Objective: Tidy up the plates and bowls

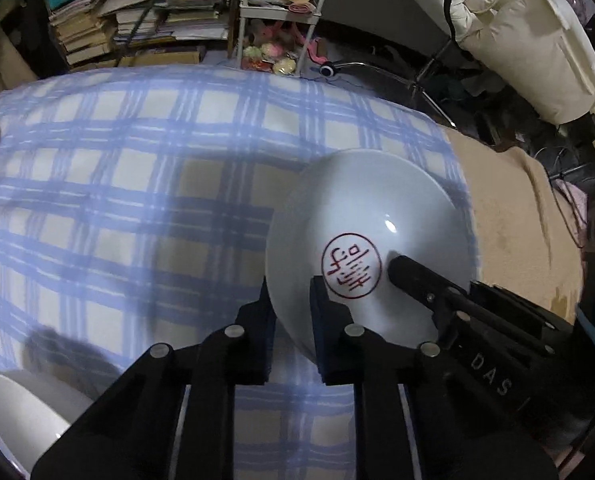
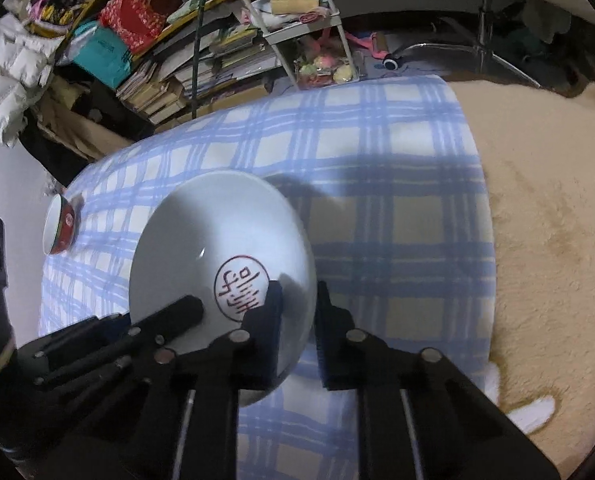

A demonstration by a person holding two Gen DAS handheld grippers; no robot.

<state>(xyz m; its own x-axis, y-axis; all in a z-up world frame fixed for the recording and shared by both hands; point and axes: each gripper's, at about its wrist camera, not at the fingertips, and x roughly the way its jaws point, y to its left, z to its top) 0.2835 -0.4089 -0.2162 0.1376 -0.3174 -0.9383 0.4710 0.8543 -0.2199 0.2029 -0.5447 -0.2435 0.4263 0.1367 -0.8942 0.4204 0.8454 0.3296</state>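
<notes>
- Clearly, in the left wrist view, the left gripper [image 1: 293, 312] is clamped narrow on the near rim of the white plate [image 1: 361, 208], one finger under the edge and one on the inside.
- The right gripper [image 1: 393, 264] reaches into the plate from the right side, its tip beside the red stamp [image 1: 352, 265].
- The plate sits over the blue checked cloth [image 1: 137, 152]; whether it is lifted or resting cannot be told. A white bowl [image 1: 21, 412] lies at the lower left.
- In the right wrist view, the right gripper [image 2: 299, 312] is pinched narrow on the opposite rim of the same plate [image 2: 217, 224].
- A red-sided bowl [image 2: 59, 224] lies tipped near the cloth's far left edge [image 2: 377, 128].
- Both hands should probably rise together and level, so the thin rim does not slip or twist out of either pinch.
</notes>
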